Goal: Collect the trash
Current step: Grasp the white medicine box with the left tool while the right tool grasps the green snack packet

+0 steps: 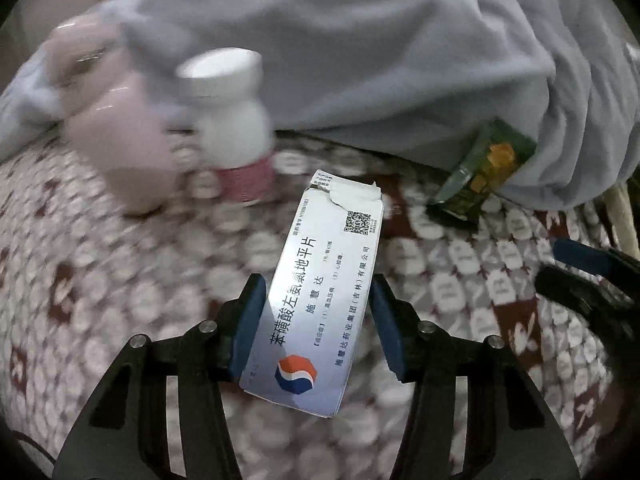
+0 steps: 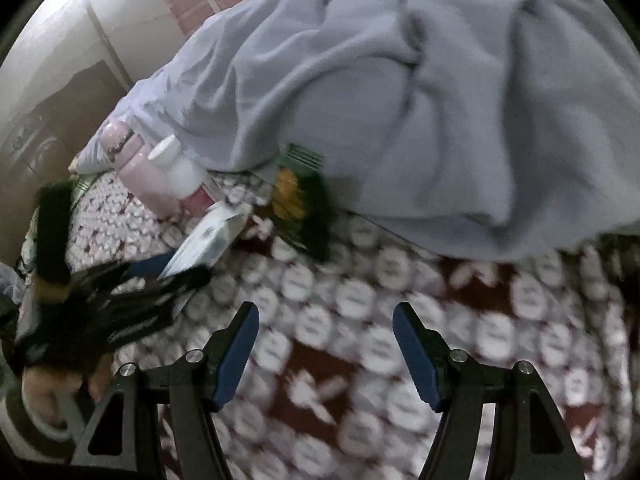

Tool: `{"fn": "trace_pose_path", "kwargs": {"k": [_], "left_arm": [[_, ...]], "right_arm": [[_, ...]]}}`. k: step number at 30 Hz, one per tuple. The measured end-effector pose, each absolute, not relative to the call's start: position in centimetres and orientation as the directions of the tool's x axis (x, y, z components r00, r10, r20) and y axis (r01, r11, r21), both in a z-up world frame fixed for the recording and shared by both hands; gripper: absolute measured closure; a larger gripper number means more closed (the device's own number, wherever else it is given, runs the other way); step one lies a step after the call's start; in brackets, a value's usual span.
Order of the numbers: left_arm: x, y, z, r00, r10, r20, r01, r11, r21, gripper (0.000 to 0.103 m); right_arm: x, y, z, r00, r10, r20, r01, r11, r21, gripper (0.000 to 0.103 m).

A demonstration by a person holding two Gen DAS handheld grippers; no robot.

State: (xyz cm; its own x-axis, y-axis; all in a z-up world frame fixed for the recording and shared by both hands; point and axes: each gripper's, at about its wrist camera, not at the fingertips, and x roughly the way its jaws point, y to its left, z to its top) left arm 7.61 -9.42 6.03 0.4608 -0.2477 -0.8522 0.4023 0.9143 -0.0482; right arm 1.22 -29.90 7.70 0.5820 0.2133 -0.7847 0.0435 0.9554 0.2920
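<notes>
The left tool (image 1: 316, 328) pinches the medicine box (image 1: 320, 284) above the patterned bedspread (image 1: 120, 280); grip it squarely by both long sides. The right tool (image 2: 326, 352) is spread and empty, near the green wrapper (image 2: 298, 196).

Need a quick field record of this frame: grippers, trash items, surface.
left gripper: around the medicine box, left pad on it, right pad close; contact there unclear
right gripper: open, nothing between the pads
bottle: white, pink label, beside a pink cup
wrapper: green, partly under the grey blanket
surface: patterned bedcover
</notes>
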Motion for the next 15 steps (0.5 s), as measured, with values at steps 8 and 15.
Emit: {"fn": "trace_pose_path", "kwargs": {"k": [8,15], "left_arm": [[4.4,-5.8,7.7,0.508,-0.271,-0.818,0.391,0.918,-0.062,0.052],[4.3,-6.5,7.4,0.504,-0.294,-0.812,0.401,0.913,-0.081,0.051]], "right_arm": [[7.0,-27.6,5.8,0.629,0.16,-0.761,0.068,0.964,0.259,0.036],[7.4,-28.4,6.6,0.668,0.216,-0.712,0.052,0.941,0.334,0.07]]}}
